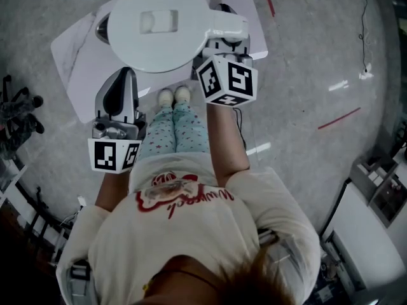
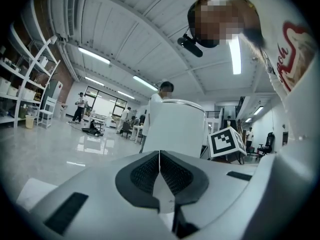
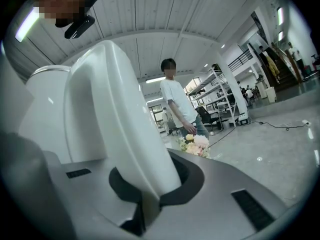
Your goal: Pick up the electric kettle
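The white electric kettle (image 1: 159,24) hangs in the air above the table, its round lid facing up in the head view. My right gripper (image 1: 227,45) is shut on the kettle's handle (image 3: 120,124), which fills the space between its jaws in the right gripper view (image 3: 150,196). My left gripper (image 1: 122,75) is off to the left and lower, apart from the kettle. Its dark pads (image 2: 145,174) meet with nothing between them. From the left gripper view, the kettle body (image 2: 175,126) stands ahead, with the right gripper's marker cube (image 2: 226,141) beside it.
A white table (image 1: 82,56) lies below the kettle, partly hidden by it. Grey floor with red tape lines (image 1: 339,118) surrounds it. A person (image 3: 175,101) stands beyond a bunch of flowers (image 3: 196,145). Shelving (image 3: 220,96) stands further back.
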The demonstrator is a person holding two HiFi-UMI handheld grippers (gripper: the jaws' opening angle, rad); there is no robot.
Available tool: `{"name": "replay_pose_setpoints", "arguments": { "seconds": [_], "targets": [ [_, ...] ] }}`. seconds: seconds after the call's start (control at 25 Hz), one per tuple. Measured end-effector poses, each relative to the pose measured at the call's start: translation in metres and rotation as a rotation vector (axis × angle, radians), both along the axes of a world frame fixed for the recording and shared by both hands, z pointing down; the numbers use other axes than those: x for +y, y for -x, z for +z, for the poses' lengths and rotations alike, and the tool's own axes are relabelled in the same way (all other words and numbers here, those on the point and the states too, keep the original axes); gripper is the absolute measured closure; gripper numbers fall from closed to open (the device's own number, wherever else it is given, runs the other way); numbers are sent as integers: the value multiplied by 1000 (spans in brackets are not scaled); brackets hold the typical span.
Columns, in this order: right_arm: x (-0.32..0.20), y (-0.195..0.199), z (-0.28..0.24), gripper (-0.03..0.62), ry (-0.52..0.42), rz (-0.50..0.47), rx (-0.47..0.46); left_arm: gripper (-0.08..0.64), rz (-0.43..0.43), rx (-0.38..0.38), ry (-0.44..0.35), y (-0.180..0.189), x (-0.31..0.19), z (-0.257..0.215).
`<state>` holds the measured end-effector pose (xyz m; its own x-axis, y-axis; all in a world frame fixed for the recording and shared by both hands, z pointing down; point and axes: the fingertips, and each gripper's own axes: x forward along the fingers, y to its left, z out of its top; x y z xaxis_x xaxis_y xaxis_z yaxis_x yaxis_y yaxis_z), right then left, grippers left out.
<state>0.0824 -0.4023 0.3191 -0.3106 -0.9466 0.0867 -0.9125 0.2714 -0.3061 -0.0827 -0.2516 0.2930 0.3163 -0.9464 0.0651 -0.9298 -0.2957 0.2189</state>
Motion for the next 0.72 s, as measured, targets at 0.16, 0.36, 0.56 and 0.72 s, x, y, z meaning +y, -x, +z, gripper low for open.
{"name": "replay_pose_setpoints", "arguments": {
  "seconds": [0.16,0.36,0.56,0.72],
  "targets": [
    [3,1,-13,574,-12,-6,2,546,-5,-7,-30,3,-1,-12],
    [9,-1,-33,574,-10,-11,3,546,-7,-28,-54,4,3,-32],
    [18,8,-46,574,-10,-36,17,546,-17,-29,-73,11,9,-45],
    [25,15,-59,574,-28,-69,14,546,-39,-38,-101,13,14,-55]
  ]
}}
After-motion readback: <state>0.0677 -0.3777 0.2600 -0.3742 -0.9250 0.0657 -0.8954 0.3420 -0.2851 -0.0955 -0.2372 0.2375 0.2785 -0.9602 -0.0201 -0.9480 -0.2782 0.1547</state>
